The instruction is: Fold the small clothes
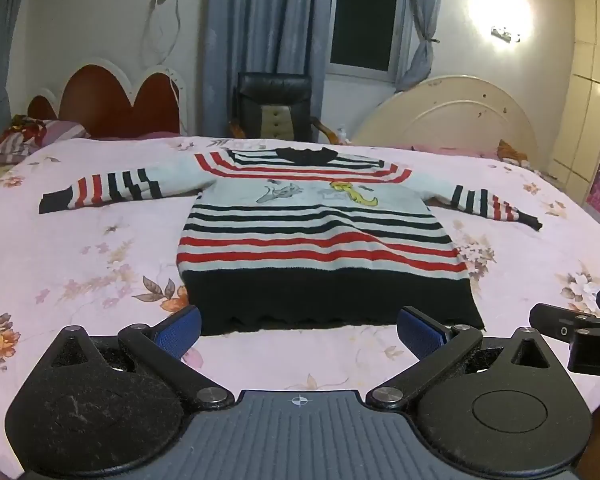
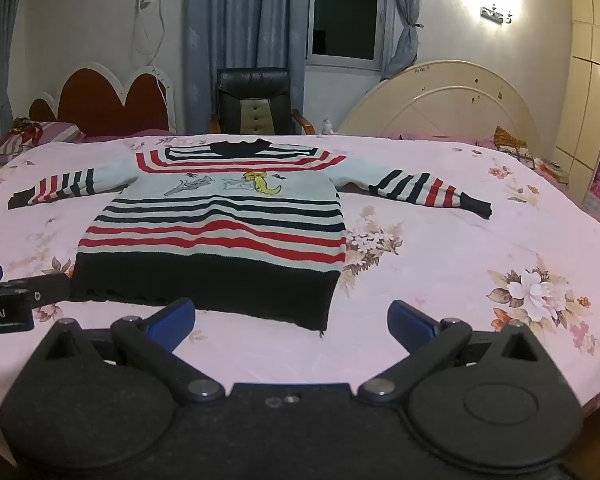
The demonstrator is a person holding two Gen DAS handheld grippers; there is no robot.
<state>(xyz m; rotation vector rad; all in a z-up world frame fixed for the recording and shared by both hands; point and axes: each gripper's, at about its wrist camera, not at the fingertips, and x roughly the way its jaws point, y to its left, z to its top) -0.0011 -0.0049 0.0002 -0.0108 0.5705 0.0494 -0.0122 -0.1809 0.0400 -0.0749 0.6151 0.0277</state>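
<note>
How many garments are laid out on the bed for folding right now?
1: a striped sweater lying flat mid-bed on the floral sheet, sleeves spread, hem nearest both open grippers. Bundled fabric by the far-left headboard may hide more.

A pink floral bedsheet [image 1: 100, 264] is covering the bed across the whole near and middle ground. At the far left a red scalloped headboard with a white rim [image 1: 112, 100] is standing against the wall, with a striped purple pillow [image 1: 60, 132] lying in front of it. A black leather armchair with wooden armrests [image 1: 274, 108] is sitting at the far middle, between long blue-grey curtains [image 1: 228, 40] that are hanging beside a dark window [image 1: 364, 16]. A cream arched headboard [image 1: 456, 116] is leaning at the far right. A wall lamp [image 1: 504, 34] is glowing brightly above it, and cream wardrobe panels [image 1: 588, 80] are lining the right wall.
</note>
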